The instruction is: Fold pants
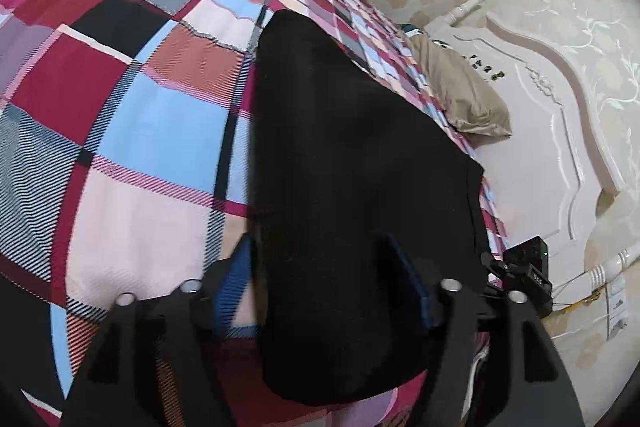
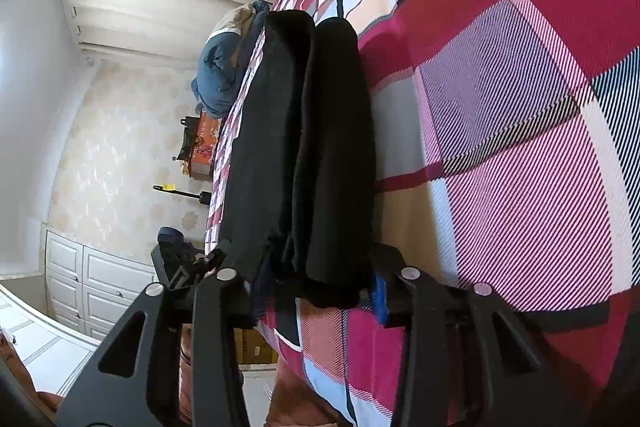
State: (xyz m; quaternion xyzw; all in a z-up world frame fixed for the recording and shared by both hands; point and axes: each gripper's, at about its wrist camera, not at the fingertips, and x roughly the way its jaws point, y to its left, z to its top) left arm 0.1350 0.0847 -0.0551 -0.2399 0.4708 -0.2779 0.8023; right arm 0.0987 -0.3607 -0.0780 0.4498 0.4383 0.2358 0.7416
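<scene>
Black pants (image 1: pixel 352 187) lie flat on the plaid bedspread (image 1: pixel 132 99). In the left wrist view my left gripper (image 1: pixel 320 287) is open, its blue-padded fingers (image 1: pixel 240 275) straddling the near end of the pants. In the right wrist view the pants (image 2: pixel 304 147) show as two long legs side by side, running away along the bed's edge. My right gripper (image 2: pixel 320 291) is open around their near end, which reaches between the jaws. The right gripper's body also shows in the left wrist view (image 1: pixel 524 279) at the bed's edge.
A tan pillow (image 1: pixel 460 95) lies by the white headboard (image 1: pixel 560 131). A blue and beige garment (image 2: pixel 228 67) sits at the bed's far edge. White cabinets (image 2: pixel 88 283) and a wardrobe stand beside the bed. The bedspread (image 2: pixel 520 107) spreads wide on the right.
</scene>
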